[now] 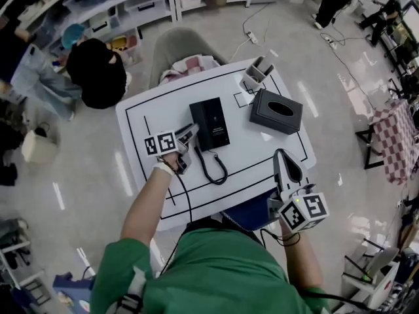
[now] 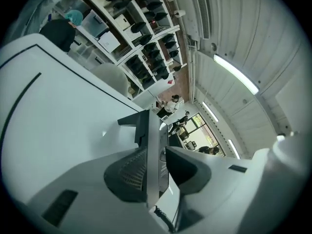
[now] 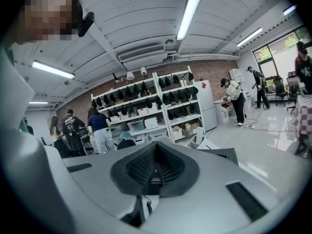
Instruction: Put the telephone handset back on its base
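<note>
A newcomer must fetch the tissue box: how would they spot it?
Find the white table with black lines, with a black phone at its middle. The tissue box lies just right of the phone: a dark grey block with an oval slot on top, unlike the small pale holder at the corner beyond it.

White rectangular tabletop (image 1: 147, 120): ruled with thin black lines. Black box-shaped plastic telephone base (image 1: 215, 133); black telephone handset (image 2: 153, 155), pale grey sheen along its edge; black looping cord (image 1: 216, 169). Dark grey rectangular tissue box (image 1: 265, 118), black at the oval slot. Pale grey plastic left gripper (image 1: 191, 133) and matching right gripper (image 1: 283, 156): black ribbed pads, black-and-white square markers on the cubes. Plain green short-sleeved shirt (image 1: 216, 273) on the person. Red-and-white checked cloth (image 1: 396, 142) at far right. Pink-and-white checked cloth (image 1: 191, 64) beyond the table. Pale grey glossy floor (image 1: 314, 57).
</note>
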